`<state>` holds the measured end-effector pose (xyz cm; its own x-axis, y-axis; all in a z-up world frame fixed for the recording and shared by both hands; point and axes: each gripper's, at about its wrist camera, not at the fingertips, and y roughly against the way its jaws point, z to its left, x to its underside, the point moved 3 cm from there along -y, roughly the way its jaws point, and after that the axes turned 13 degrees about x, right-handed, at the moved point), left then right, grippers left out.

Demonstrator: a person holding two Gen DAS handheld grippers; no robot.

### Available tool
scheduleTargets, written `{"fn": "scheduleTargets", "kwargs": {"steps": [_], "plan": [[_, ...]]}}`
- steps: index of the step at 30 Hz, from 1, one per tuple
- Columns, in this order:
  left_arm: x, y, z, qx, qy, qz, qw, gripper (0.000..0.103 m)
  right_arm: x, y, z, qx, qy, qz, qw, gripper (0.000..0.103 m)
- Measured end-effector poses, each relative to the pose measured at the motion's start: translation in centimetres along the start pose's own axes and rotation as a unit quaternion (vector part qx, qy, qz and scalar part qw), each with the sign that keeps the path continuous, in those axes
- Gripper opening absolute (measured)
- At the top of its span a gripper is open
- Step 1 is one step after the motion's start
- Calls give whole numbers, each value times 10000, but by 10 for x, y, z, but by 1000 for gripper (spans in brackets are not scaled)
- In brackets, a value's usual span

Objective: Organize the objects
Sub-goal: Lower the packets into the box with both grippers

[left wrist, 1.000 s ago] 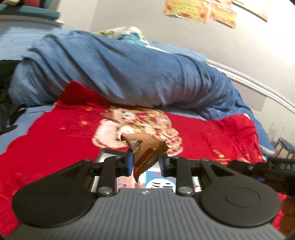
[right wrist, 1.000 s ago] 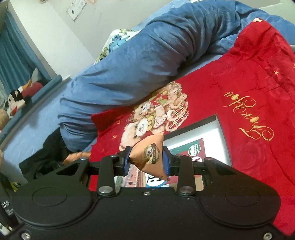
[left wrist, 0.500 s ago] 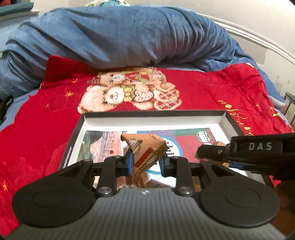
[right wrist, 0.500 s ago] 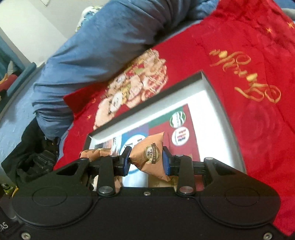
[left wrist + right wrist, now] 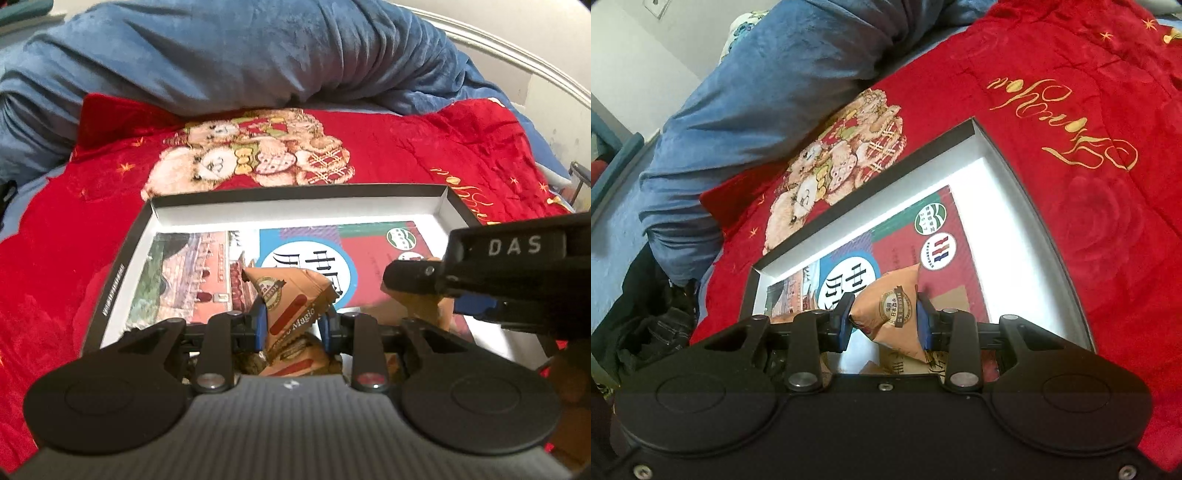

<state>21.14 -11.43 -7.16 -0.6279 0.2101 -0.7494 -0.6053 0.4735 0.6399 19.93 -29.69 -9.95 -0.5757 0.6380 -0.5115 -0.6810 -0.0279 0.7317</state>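
A shallow open box with a dark rim [image 5: 295,190] and white inside lies on the red blanket; it also shows in the right wrist view [image 5: 1049,236]. A printed booklet [image 5: 314,251] covers its floor. My left gripper [image 5: 293,325] is shut on a brown snack packet [image 5: 291,299], held low over the box's near part. More brown packets [image 5: 295,358] lie in the box under it. My right gripper [image 5: 884,321] is shut on another brown snack packet [image 5: 890,310] over the box's near right part; it shows from the side in the left wrist view [image 5: 517,273].
The red blanket [image 5: 424,147] with a teddy-bear print [image 5: 251,155] surrounds the box. A bunched blue duvet [image 5: 221,55] lies behind it. Dark clothes [image 5: 646,314] lie off the blanket's left side. A white bed rail [image 5: 517,62] runs at the back right.
Both grippers have come down and forward over the box, each still holding its packet. The box now fills more of both views, and packets lying in it show under the left gripper.
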Motion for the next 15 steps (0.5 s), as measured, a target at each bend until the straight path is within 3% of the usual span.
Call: {"fn": "scheduleTargets", "kwargs": {"steps": [15], "plan": [[1, -1, 7, 236, 218, 56, 9995, 32, 7, -5, 3, 186, 107, 83, 9997, 33]]}}
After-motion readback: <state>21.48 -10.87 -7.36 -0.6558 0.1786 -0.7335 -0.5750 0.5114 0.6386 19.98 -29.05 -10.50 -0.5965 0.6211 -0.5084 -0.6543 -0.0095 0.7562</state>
